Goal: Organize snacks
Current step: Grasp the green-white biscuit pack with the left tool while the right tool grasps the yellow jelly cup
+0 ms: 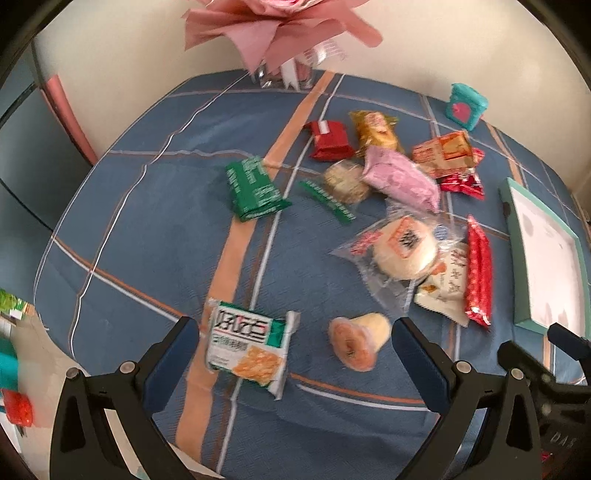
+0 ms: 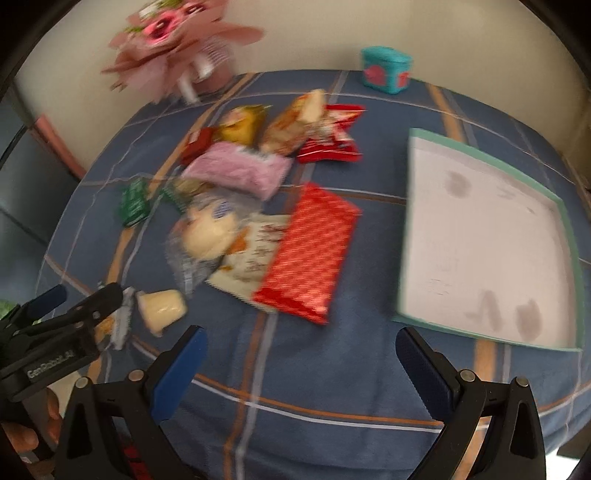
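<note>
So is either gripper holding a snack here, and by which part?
Nothing is held. The left gripper and right gripper are both open above the tablecloth, with no snack between their fingers.

Blue plaid tablecloth (image 1: 147, 221), pink paper bouquet (image 1: 280, 33) in clear vase at the back, cream wall (image 1: 129, 74) behind

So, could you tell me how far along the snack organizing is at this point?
Nothing looks sorted yet: the teal-rimmed tray is empty. Nothing is in hand either; the left gripper and right gripper both hover open above the blue cloth. Everything is left, including the cracker packet, jelly cup, red packet and the pile behind them.
</note>
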The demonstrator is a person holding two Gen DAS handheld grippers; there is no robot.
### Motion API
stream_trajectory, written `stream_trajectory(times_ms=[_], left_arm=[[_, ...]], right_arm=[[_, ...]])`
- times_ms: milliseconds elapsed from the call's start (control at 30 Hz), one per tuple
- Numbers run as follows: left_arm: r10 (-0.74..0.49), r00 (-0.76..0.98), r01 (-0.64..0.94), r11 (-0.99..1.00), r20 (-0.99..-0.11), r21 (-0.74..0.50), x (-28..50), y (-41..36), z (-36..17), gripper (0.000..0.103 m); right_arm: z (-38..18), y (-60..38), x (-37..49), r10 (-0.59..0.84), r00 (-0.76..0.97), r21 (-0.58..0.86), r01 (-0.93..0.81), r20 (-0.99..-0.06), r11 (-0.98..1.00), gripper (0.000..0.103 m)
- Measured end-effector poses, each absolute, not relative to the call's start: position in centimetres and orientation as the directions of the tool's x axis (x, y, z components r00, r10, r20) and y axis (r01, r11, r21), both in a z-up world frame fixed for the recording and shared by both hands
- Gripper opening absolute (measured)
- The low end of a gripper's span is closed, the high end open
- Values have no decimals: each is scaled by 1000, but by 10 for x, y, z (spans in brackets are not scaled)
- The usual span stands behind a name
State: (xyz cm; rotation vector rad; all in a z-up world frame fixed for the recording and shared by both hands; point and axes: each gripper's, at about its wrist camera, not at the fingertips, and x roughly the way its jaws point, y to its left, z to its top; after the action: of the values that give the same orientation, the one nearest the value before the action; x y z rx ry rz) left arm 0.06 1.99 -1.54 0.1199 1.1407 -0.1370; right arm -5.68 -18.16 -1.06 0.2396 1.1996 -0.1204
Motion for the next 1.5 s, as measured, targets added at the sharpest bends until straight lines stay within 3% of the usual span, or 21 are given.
stream_trajectory(times_ms=[233, 667, 1133, 1400, 1500], left_arm=[[-76, 332, 102, 994, -940, -44, 15, 53, -38, 99], [-194, 225, 20, 981, -955, -195, 34, 92, -82, 87], [-192, 245, 28, 981, -950, -191, 41, 99, -88, 81], [-149, 239, 42, 989, -960, -143, 35, 85, -89, 78], [-120, 243, 47, 993, -963, -112, 30, 79, -87, 69]], right_arm=[[-25, -138, -36, 161, 345, 211, 113, -925, 971, 103], [-50, -101, -17, 208, 314, 236, 55, -927, 970, 98], [-74, -76, 11, 252, 290, 274, 36, -923, 961, 44], [-79, -68, 11, 260, 275, 279, 31, -926, 960, 40], [-82, -73, 12, 257, 270, 277, 40, -928, 960, 40]])
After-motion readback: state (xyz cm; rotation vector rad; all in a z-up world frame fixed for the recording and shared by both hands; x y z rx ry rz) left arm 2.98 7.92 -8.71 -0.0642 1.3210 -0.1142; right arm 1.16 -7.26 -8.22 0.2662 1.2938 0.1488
